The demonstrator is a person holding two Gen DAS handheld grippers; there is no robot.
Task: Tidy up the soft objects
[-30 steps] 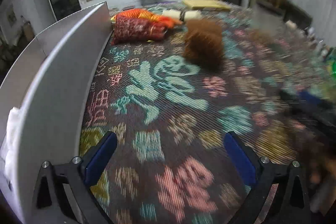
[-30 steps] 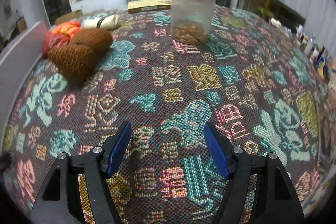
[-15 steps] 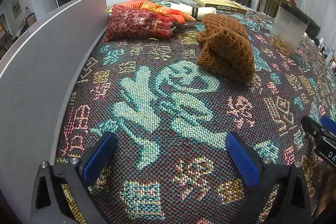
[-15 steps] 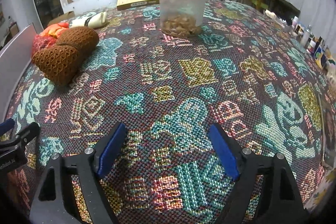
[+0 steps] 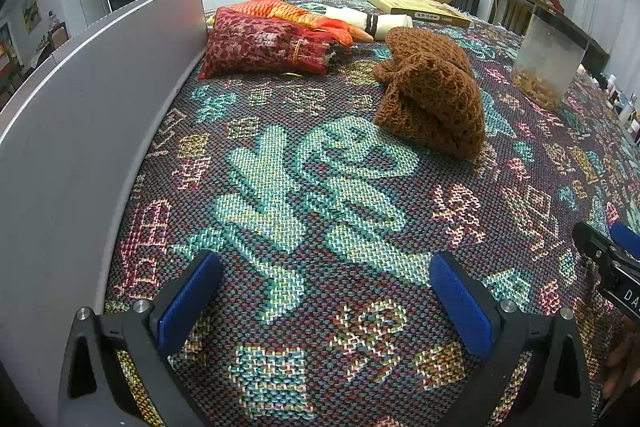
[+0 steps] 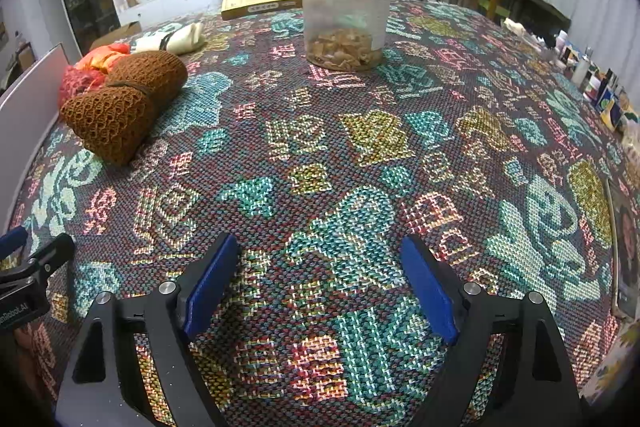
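A brown knitted bundle [image 5: 432, 99] lies on the patterned tablecloth [image 5: 320, 187], well ahead of my left gripper [image 5: 320, 291], which is open and holds nothing. Behind it lie a dark red patterned bundle [image 5: 268, 47], an orange one [image 5: 296, 13] and a cream roll [image 5: 368, 21]. In the right wrist view the brown bundle [image 6: 124, 103] sits far left, the red and orange ones [image 6: 86, 71] behind it. My right gripper [image 6: 320, 283] hovers over bare cloth, its jaws opening with nothing between them. Its tip [image 5: 612, 259] shows at the left view's right edge.
A grey panel [image 5: 80, 131] runs along the table's left side. A clear jar with a black lid [image 6: 346, 11] holding brown pieces stands mid-table. A flat box [image 6: 260, 3] lies at the far edge. Small items [image 6: 600, 91] line the right edge.
The left gripper swung toward the soft bundles, then held still, and they now sit sharp and nearer. The right gripper's jaws have spread wider and the jar looks closer.
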